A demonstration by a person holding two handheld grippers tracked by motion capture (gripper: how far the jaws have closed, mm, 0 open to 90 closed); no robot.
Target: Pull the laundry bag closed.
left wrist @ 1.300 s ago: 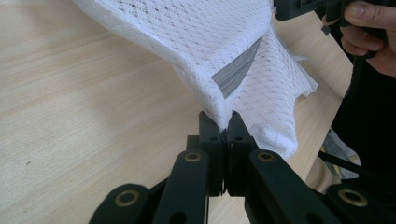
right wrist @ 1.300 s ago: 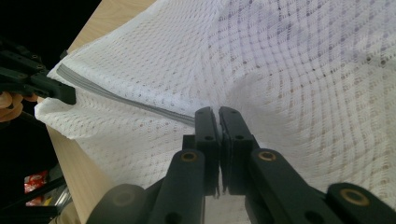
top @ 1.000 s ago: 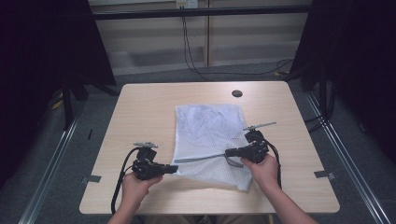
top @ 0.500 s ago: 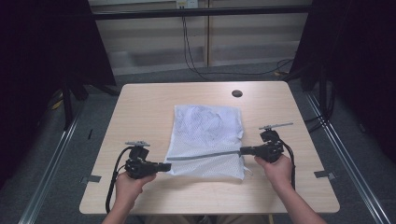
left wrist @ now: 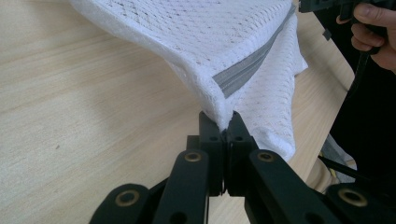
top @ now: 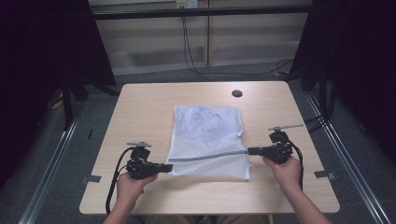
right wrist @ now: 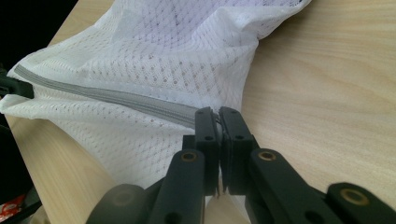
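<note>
Now the white mesh bag [top: 208, 140] lies flat on the middle of the wooden bench [top: 140, 107], its long side running away from the person, with a grey zipper [top: 208, 155] crossing it near the close end. The left tool [top: 163, 167] sits at the bag's near left corner, pointing right, and its jaws are closed tight on the fabric there; in the left gripper view the mesh [left wrist: 224, 51] bunches up and rises from between the pinched tips [left wrist: 224, 122], the zipper band [left wrist: 247, 70] ending just above them. The right tool [top: 251, 150] is at the bag's right edge, pointing left, level with the zipper's far end. In the right gripper view its jaws are pressed together on the end of the zipper [right wrist: 116, 99], whether on the pull tab or on the tape cannot be told, and the mesh [right wrist: 177, 51] spreads away beyond them. The zipper is drawn straight between the two tools. A dark round hole [top: 236, 93] sits in the bench near its far edge, well apart from the bag. Each hand grips its tool from the near side, a black cable [top: 114, 184] trailing from the left one.
</note>
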